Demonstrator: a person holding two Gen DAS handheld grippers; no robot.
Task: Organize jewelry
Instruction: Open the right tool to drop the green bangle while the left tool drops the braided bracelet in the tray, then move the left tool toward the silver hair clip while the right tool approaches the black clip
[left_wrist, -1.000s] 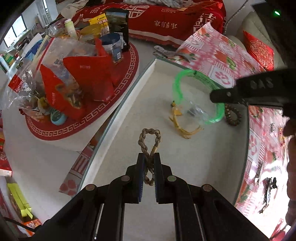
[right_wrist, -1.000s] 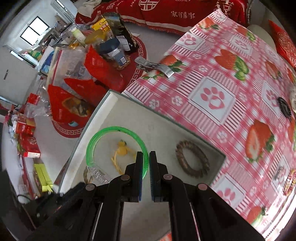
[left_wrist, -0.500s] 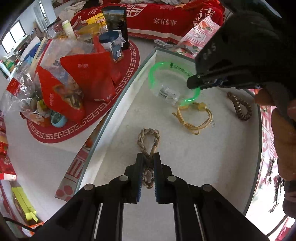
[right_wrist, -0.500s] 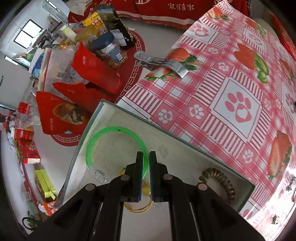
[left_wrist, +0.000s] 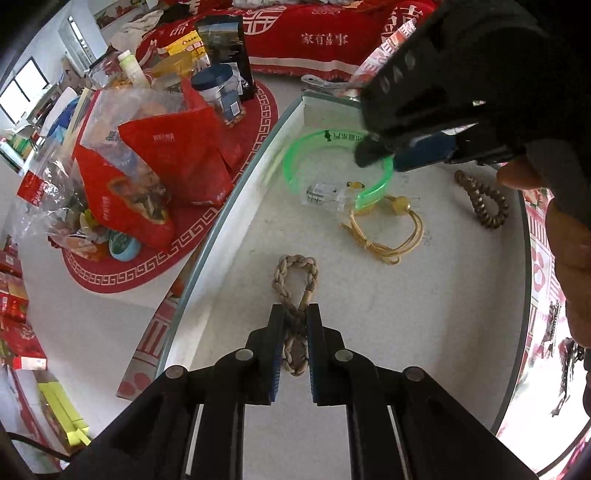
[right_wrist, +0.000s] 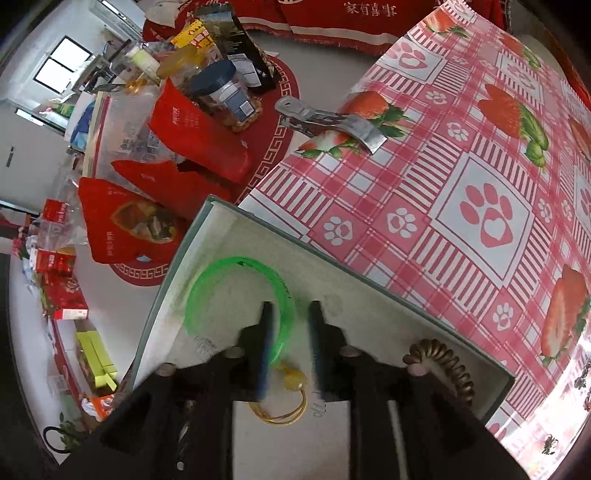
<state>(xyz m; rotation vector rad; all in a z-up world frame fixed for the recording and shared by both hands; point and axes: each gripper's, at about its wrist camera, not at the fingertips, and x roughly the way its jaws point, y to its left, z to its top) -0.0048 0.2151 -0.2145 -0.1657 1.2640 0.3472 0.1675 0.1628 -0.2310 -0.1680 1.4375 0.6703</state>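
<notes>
A shallow white box (left_wrist: 369, 332) holds the jewelry. My left gripper (left_wrist: 295, 314) is shut on a beige braided cord bracelet (left_wrist: 295, 269), low over the box floor. A green plastic bangle (left_wrist: 295, 162) lies at the box's far corner. My right gripper (right_wrist: 290, 310) has opened around the bangle's rim (right_wrist: 236, 266), fingers apart and no longer pinching it. It also shows in the left wrist view (left_wrist: 373, 155). A yellow cord bracelet (left_wrist: 388, 236) and a brown bead bracelet (left_wrist: 484, 206) lie in the box.
A pink strawberry and paw-print tablecloth (right_wrist: 461, 147) covers the table beyond the box, with a metal clip (right_wrist: 325, 122) on it. Below to the left, a red round mat (left_wrist: 147, 251) carries snack bags and jars. More jewelry (left_wrist: 565, 354) lies at far right.
My right gripper carried the green bangle down into the box's far corner and opened its fingers, letting it go. My left gripper kept hold of the braided bracelet, nearly still.
</notes>
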